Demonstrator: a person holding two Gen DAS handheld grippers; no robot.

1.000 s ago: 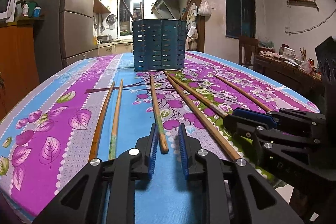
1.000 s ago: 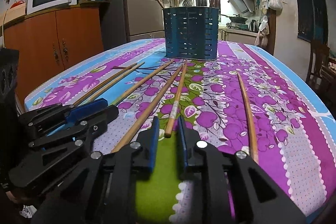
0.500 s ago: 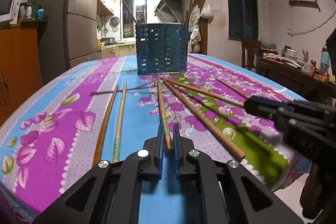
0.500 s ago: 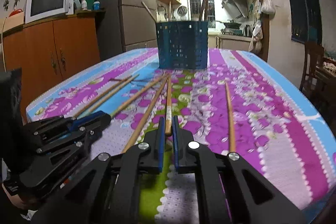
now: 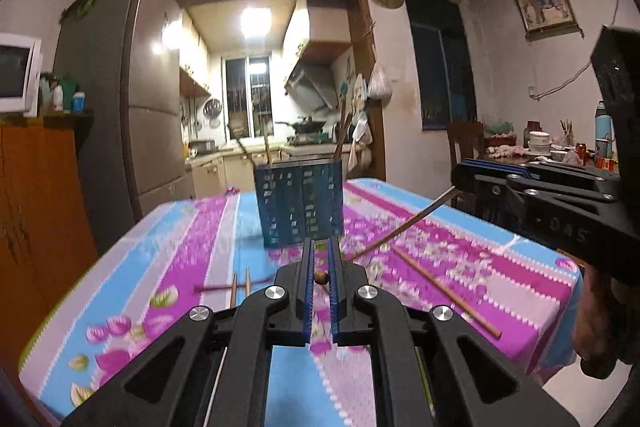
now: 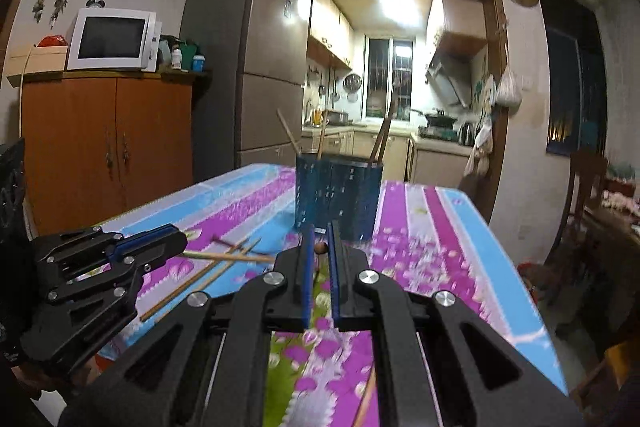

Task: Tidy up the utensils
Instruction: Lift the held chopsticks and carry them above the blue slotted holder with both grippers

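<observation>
**Gripping one chopstick in each gripper above the flowered table**

Gripping is seen in both wrist views. The left gripper (image 5: 320, 259) is closed on a chopstick, whose round end (image 5: 321, 278) is seen head-on between the blue pads; in the right wrist view the rest of that stick (image 6: 228, 257) is seen reaching out from the left gripper's tip, off the cloth. The right gripper (image 6: 320, 241) is likewise clamped on a second chopstick, of which only the brown end (image 6: 320, 248) shows between its pads. From the left wrist view this second stick (image 5: 404, 227) is seen slanting down from the right gripper's tip toward the table.

The blue slotted utensil holder (image 5: 299, 205) stands upright on the tablecloth (image 5: 192, 243) beyond both grippers, and several sticks are already leaned inside it, their tops showing above the rim. Three loose chopsticks are left lying on the cloth: a pair (image 5: 240, 283) side by side near the left gripper, and a single one (image 5: 444, 291) lying diagonally toward the table's right edge. In the right wrist view the pair (image 6: 200, 279) is seen passing beneath the raised stick.

A hand (image 5: 596, 331) is visible under the right gripper's body at the frame edge.
</observation>
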